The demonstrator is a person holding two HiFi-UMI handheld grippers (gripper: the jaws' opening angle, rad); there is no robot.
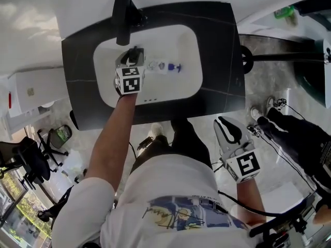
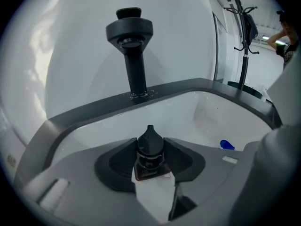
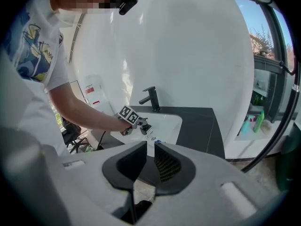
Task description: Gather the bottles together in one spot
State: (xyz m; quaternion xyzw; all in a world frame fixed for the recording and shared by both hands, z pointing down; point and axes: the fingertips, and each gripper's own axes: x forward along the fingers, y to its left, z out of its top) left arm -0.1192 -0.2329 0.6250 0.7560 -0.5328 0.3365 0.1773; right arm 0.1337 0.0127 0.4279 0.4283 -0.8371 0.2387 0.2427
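Left gripper (image 2: 150,149) grips a dark-capped bottle (image 2: 150,139) in the sink (image 2: 207,113) — its body hidden below. Right gripper (image 3: 147,149), off the counter (image 1: 217,61), narrowly apart, empty. Another bottle (image 1: 175,67) — only its blue cap is clear.

Head cam looked steeply down on faucet (image 1: 124,18) & basin (image 1: 186,61) from high above, person's side. L gripper cam sat low inside basin, v. close, facing faucet. R gripper cam looked from well back, faucet small ahead. All 3 shared faucet + basin.
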